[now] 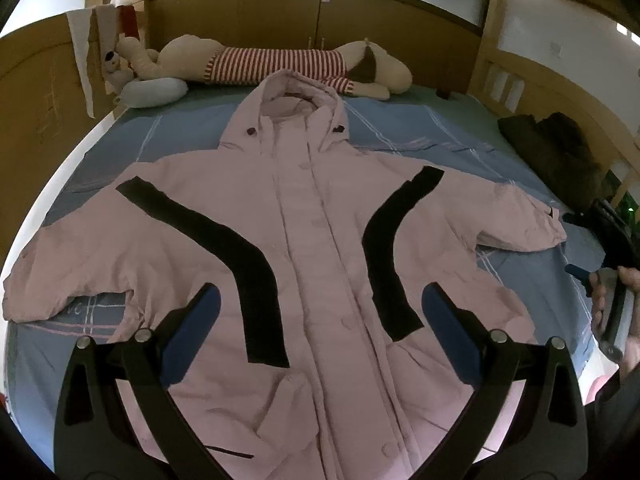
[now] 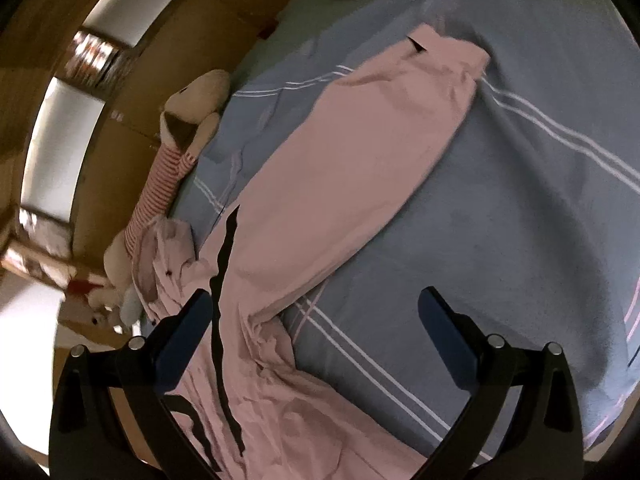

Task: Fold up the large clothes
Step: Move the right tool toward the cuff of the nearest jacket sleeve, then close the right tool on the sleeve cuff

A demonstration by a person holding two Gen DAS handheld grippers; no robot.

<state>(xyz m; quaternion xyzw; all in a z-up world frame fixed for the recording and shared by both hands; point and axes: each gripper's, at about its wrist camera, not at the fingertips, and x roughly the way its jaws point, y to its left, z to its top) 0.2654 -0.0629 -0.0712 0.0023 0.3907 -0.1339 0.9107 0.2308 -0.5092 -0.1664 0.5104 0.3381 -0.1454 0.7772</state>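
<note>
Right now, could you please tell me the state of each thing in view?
Pink jacket: spread flat, front up, unfolded, both sleeves out.
Hood: lying flat above the collar.
Left gripper: open, holding nothing.
Right gripper: open, holding nothing.
Stuffed toy: lying on its side.

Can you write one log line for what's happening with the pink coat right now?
step: before first fold | pink coat: flat, face up on bed, sleeves out | left gripper: open, above hem | right gripper: open, by right sleeve

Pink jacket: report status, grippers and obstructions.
Left gripper open, right gripper open, both empty. Pink hooded jacket with black stripes spread flat on blue bedsheet, unfolded. Striped plush toy beyond hood, clear.
</note>
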